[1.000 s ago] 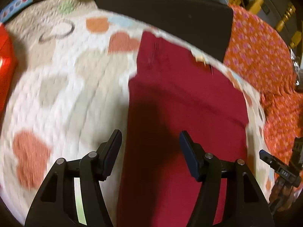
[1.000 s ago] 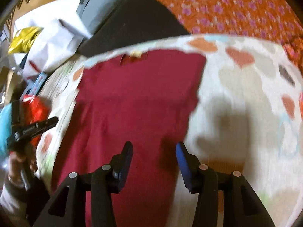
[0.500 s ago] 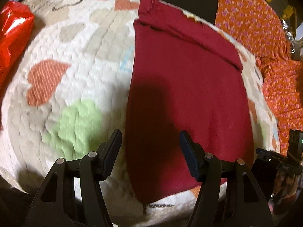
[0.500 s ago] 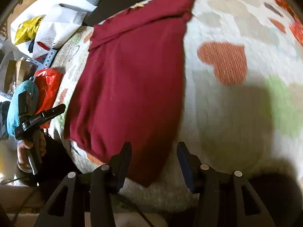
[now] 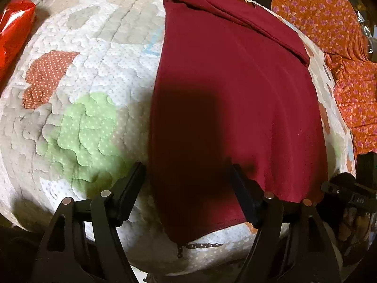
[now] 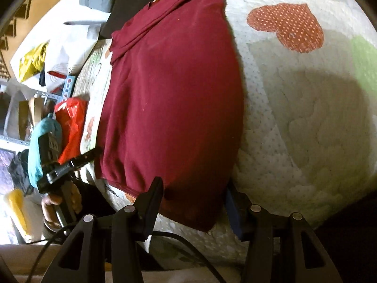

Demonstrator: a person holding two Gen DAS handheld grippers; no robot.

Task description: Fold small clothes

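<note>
Your left hand-held gripper (image 5: 186,188) and right hand-held gripper (image 6: 193,202) both gape wide at the maroon garment's (image 5: 235,99) near hem on the heart-patterned quilt (image 5: 94,75); a red bag (image 6: 70,125) lies beside it, with no legible writing.

A maroon garment (image 5: 235,89) lies flat on the heart-patterned quilt (image 5: 89,75).
</note>
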